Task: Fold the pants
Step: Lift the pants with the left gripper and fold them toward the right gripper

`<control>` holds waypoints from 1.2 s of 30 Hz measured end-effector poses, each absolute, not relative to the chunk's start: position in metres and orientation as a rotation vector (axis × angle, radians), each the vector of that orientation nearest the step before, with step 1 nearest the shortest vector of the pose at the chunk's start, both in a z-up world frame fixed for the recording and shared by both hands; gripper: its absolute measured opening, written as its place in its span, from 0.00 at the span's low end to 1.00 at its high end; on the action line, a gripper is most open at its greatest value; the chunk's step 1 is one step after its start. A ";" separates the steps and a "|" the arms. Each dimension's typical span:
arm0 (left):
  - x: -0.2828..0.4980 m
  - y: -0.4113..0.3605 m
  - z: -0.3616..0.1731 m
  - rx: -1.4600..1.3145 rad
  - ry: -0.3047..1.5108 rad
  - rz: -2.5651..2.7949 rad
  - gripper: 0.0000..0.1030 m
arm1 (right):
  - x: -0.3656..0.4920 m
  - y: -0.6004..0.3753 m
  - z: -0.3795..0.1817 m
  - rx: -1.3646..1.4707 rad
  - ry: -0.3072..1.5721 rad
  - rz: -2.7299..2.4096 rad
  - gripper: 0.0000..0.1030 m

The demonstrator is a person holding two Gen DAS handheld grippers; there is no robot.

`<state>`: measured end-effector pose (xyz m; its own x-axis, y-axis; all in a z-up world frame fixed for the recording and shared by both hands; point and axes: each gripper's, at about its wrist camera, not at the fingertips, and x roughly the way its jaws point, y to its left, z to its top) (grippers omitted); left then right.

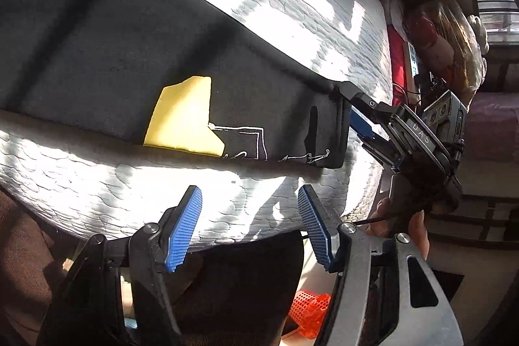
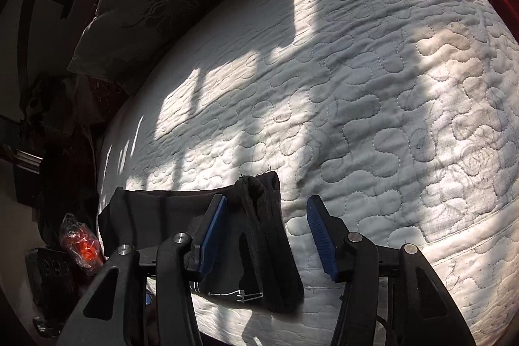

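The left claw (image 1: 249, 226) stands spread above the near edge of the bed (image 1: 292, 5), nothing between its blue pads (image 1: 183, 227). The right claw (image 2: 264, 235) is spread too, straddling the end of the pants (image 2: 259, 232) without the pads pressing on the cloth. The dark pants (image 1: 113, 54) lie flat in a long band across the white quilted bed, a yellow patch (image 1: 185, 115) on them. An orange basket (image 1: 308, 310) sits below the bed.

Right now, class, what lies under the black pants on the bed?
The black pants lie flat on the white quilted mattress cover, which shows all round them. A yellow patch sits on top. Whatever lies directly beneath the cloth is covered.
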<state>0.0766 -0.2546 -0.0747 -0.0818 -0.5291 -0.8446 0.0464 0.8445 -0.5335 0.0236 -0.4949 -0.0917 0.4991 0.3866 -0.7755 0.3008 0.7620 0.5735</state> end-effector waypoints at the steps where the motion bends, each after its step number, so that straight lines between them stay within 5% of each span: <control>1: 0.076 -0.258 -0.078 -0.412 1.607 -0.481 0.59 | 0.029 -0.494 -0.094 0.745 1.089 0.093 0.52; 16: 0.081 -0.303 -0.113 -0.533 1.645 -0.276 0.58 | 0.061 -0.515 -0.111 0.795 1.183 0.337 0.50; 20: 0.088 -0.302 -0.111 -0.582 1.631 -0.311 0.43 | 0.056 -0.527 -0.121 0.883 1.162 0.368 0.50; 26: 0.087 -0.295 -0.116 -0.636 1.642 -0.334 0.38 | 0.062 -0.523 -0.125 0.910 1.163 0.414 0.51; 28: 0.087 -0.297 -0.116 -0.640 1.641 -0.342 0.38 | 0.066 -0.517 -0.123 0.886 1.175 0.403 0.46; 30: 0.088 -0.298 -0.117 -0.640 1.644 -0.340 0.38 | 0.068 -0.513 -0.121 0.837 1.201 0.362 0.24; 32: 0.091 -0.303 -0.119 -0.639 1.651 -0.338 0.37 | 0.068 -0.512 -0.118 0.808 1.214 0.357 0.22; 33: 0.092 -0.304 -0.119 -0.635 1.655 -0.345 0.33 | 0.066 -0.510 -0.114 0.786 1.210 0.354 0.21; 35: 0.097 -0.310 -0.118 -0.617 1.663 -0.384 0.09 | 0.065 -0.505 -0.106 0.752 1.199 0.351 0.21; 36: 0.100 -0.311 -0.117 -0.613 1.668 -0.392 0.09 | 0.064 -0.503 -0.103 0.747 1.193 0.345 0.21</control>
